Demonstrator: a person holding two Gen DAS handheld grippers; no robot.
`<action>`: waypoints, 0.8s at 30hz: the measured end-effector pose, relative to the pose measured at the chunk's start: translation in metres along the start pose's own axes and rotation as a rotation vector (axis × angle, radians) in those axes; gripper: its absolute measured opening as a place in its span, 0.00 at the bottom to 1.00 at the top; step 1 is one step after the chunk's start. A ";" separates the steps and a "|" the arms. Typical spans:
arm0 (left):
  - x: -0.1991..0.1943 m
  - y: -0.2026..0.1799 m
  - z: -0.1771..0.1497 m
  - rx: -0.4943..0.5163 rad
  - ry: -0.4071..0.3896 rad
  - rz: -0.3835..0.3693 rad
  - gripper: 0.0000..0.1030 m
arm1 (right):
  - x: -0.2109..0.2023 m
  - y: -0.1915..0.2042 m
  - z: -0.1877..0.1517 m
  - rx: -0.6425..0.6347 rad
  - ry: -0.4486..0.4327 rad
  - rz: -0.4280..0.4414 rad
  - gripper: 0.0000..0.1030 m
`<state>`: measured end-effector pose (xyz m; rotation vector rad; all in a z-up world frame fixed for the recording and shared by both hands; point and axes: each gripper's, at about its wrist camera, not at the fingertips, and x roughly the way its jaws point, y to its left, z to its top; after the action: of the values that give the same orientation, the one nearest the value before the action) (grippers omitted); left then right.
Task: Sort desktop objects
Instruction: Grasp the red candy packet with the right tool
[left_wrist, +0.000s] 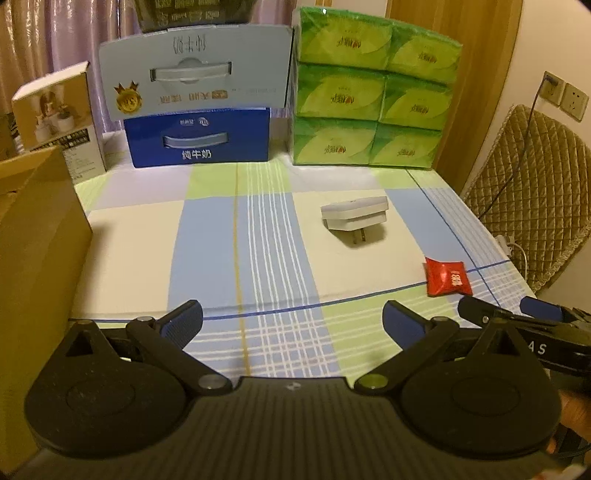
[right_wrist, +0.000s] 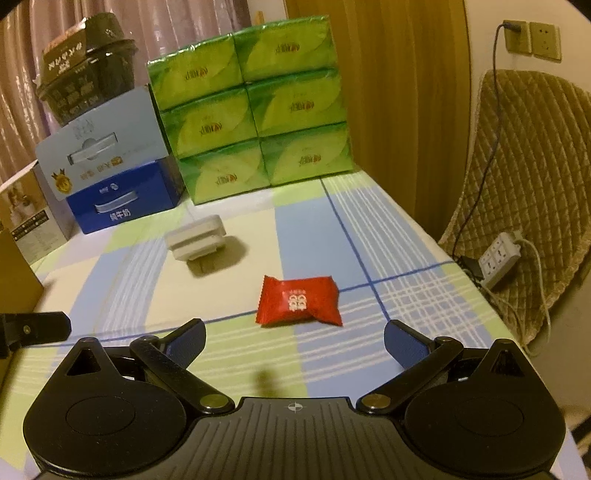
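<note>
Both jaws spread wide and empty, the right gripper faces the red candy packet at twelve o'clock on the counter, where the slick wrapper could skid from closing fingers while the left gripper hovers idle.

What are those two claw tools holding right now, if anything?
Nothing. Both the left gripper and the right gripper are open and empty; the red candy packet lies untouched on the table.

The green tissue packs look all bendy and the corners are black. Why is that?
Left wrist view: the fisheye lens bows the tissue packs and leaves dark corners; the light is dim and yellowish. Right wrist view: same curving, and the white plug adapter throws a soft shadow to its right.
</note>
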<state>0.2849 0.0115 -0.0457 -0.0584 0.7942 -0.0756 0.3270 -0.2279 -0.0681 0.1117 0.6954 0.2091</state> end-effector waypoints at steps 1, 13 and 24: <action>0.004 0.001 0.001 -0.003 0.001 0.000 0.99 | 0.004 0.000 0.001 -0.006 -0.001 -0.001 0.98; 0.030 0.009 0.004 -0.004 -0.039 0.001 0.99 | 0.038 -0.005 0.002 -0.045 -0.015 -0.016 0.91; 0.043 0.011 0.007 -0.003 -0.058 -0.002 0.99 | 0.064 -0.001 0.005 -0.049 0.010 -0.024 0.72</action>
<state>0.3204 0.0183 -0.0725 -0.0642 0.7363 -0.0736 0.3782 -0.2144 -0.1042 0.0558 0.7007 0.2031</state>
